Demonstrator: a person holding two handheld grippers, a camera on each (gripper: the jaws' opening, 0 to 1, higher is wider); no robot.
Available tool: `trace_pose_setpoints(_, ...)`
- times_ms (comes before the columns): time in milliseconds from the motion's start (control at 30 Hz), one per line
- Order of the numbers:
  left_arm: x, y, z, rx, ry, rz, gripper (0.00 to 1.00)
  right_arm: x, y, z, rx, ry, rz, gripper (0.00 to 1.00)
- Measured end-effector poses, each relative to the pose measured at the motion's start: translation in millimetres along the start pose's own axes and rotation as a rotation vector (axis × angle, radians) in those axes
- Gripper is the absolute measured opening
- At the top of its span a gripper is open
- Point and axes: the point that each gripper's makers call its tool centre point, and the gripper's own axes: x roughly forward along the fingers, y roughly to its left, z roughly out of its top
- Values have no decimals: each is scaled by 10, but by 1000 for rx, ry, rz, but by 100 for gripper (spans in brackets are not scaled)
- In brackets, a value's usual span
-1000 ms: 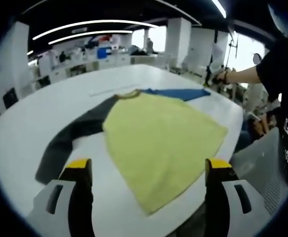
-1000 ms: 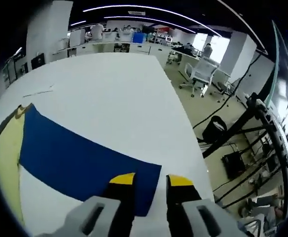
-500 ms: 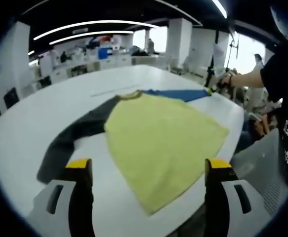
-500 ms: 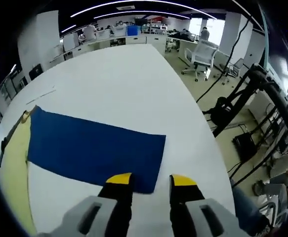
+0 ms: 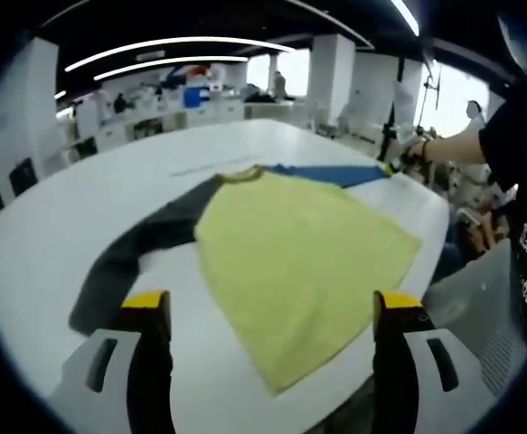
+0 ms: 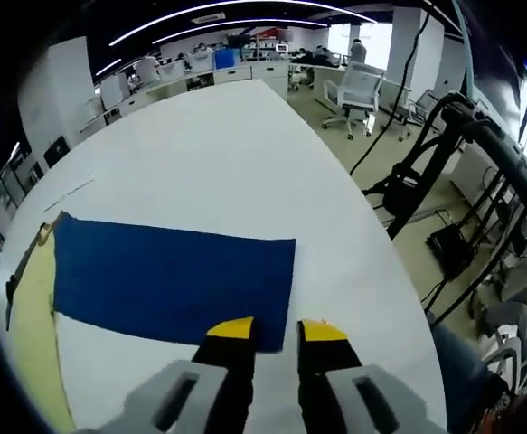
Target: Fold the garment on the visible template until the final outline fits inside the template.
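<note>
Left gripper view: a shirt with a yellow body lies flat on a white tabletop, its hem towards the near edge and its collar on the far side. The dark grey sleeve runs out to the left and down towards the camera; the blue sleeve stretches away to the right at the far side. The left claw hovers over the near edge of the tabletop with its yellow-tipped jaws spread wide apart and nothing between them. At the far right a person's hand reaches to the end of the blue sleeve, beside a black shirt with white print at the frame edge.

Right gripper view: the blue sleeve lies spread flat as a long rectangle on the tabletop, joining the yellow body at the left. The right claw sits at the sleeve's cuff end with its jaws close together, a narrow gap between the tips; the left tip overlaps the cuff corner, but whether cloth is pinched cannot be told. An office chair stands on the floor beyond the tabletop
</note>
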Motion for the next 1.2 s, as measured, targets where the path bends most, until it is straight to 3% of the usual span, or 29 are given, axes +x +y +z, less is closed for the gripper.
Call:
trace_pose_setpoints(267, -26, 6, -18, 1, 7, 9, 89, 4, 84, 11, 4, -4, 23, 0)
trace_pose_setpoints(867, -59, -3, 20, 4, 2, 9, 99, -169, 174, 145, -41, -31, 37, 0)
trace_pose_setpoints(1200, -117, -34, 97, 15, -10, -5, 99, -331, 348, 205, -121, -16, 51, 0)
